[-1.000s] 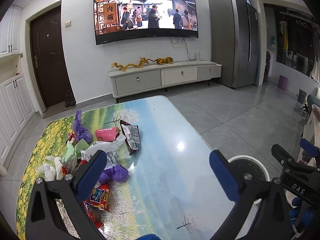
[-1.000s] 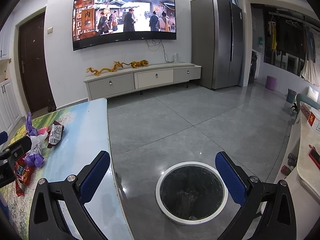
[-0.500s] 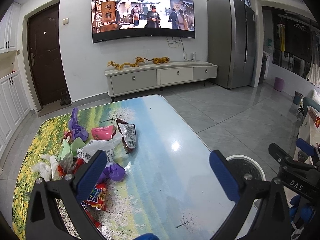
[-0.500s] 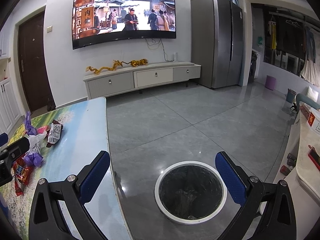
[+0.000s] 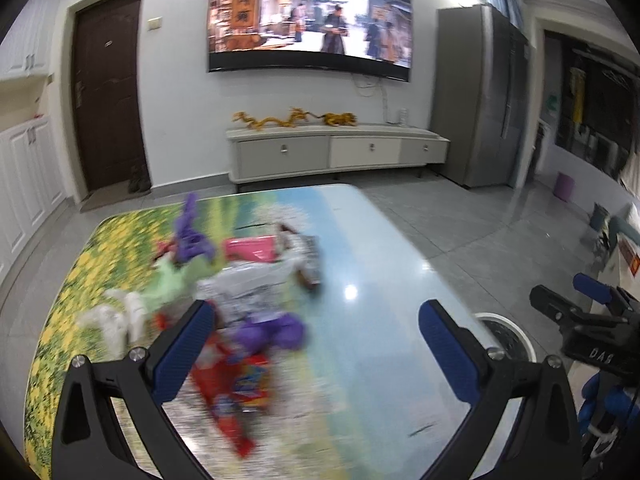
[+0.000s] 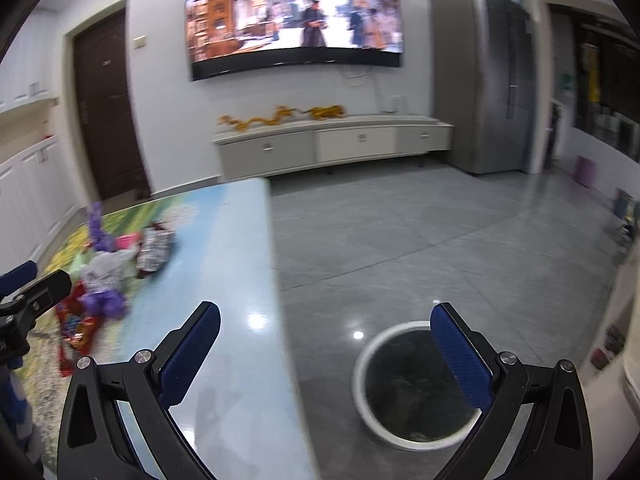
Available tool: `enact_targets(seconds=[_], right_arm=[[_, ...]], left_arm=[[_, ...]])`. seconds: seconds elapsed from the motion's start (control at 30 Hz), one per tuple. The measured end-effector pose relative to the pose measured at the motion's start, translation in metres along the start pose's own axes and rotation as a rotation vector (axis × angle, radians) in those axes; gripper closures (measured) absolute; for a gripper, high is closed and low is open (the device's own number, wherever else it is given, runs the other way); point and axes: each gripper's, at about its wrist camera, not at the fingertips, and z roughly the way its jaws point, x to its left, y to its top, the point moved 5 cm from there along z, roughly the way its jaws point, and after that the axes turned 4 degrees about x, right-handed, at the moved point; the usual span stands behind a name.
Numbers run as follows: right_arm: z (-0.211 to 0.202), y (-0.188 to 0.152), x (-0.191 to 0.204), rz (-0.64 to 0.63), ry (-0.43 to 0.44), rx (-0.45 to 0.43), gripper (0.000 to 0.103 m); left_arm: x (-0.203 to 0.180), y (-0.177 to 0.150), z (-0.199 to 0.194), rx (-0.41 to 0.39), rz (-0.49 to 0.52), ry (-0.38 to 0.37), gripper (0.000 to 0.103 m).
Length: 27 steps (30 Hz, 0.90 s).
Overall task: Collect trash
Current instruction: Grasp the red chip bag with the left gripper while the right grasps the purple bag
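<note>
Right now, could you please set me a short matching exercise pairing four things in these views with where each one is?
Things:
1. trash pile
2. trash bin
3. gold dragon ornament
4. television

Places:
A. on the floor beside the table
B. mounted on the wall
C. on the printed tabletop
D. on the low cabinet

Pairs: 1-C, 2-A, 3-D, 4-B

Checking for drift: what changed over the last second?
Both cameras are motion-blurred. The right gripper swung left: the table now fills more of its view and the bin sits further right. The left gripper closed in on the trash pile. Both stay open and empty; trash untouched.
</note>
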Motion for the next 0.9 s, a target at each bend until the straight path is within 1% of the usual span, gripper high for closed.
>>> enact_targets(seconds=[0.1,0.2,0.27,0.33,0.4,0.43,0.47,0.5,0.53,0.6,0.67,0.7,0.8,0.83,0.9], right_arm=[[0.013,0.008,0.033,-0.068,0.094,0.021,0.001],[0.025,0.008,0.062,-0.115,0.188,0.049,0.001],[0.037,0.006,0.084,-0.144,0.270,0.089,0.005],[0.045,0.002,0.105,-0.177,0.305,0.109,0.007],[0.052,-0.001,0.121,-0.212,0.333,0.129,0.011],[0.056,-0.002,0.131,-0.227,0.358,0.141,0.012],[0.060,-0.002,0.140,-0.238,0.381,0.151,0.013],[0.061,-0.002,0.143,-0.244,0.394,0.159,0.013],[0.065,-0.002,0.151,-0.256,0.418,0.171,0.013],[0.070,-0.003,0.163,-0.273,0.456,0.191,0.013],[0.075,-0.002,0.180,-0.305,0.506,0.206,0.013],[0.075,-0.002,0.184,-0.312,0.523,0.211,0.013],[0.083,-0.004,0.210,-0.359,0.593,0.240,0.013],[0.087,-0.007,0.220,-0.376,0.618,0.258,0.014],[0.094,-0.011,0.233,-0.397,0.637,0.284,0.019]], left_arm=[[0.039,-0.010,0.003,0.030,-0.073,0.021,0.000],[0.064,-0.018,0.011,0.071,-0.123,0.019,0.001],[0.072,-0.023,0.017,0.095,-0.147,0.011,0.003],[0.076,-0.026,0.027,0.128,-0.174,-0.007,0.006],[0.078,-0.030,0.035,0.156,-0.188,-0.010,0.014],[0.077,-0.032,0.039,0.171,-0.194,-0.014,0.021],[0.079,-0.035,0.045,0.194,-0.205,-0.019,0.027],[0.080,-0.038,0.047,0.207,-0.210,-0.019,0.029],[0.083,-0.042,0.049,0.220,-0.217,-0.019,0.034],[0.088,-0.049,0.049,0.234,-0.232,-0.026,0.039],[0.091,-0.053,0.048,0.244,-0.239,-0.037,0.050],[0.092,-0.056,0.046,0.249,-0.240,-0.040,0.051],[0.095,-0.062,0.041,0.253,-0.243,-0.052,0.060],[0.095,-0.064,0.039,0.254,-0.244,-0.055,0.064],[0.098,-0.067,0.035,0.255,-0.245,-0.060,0.067]])
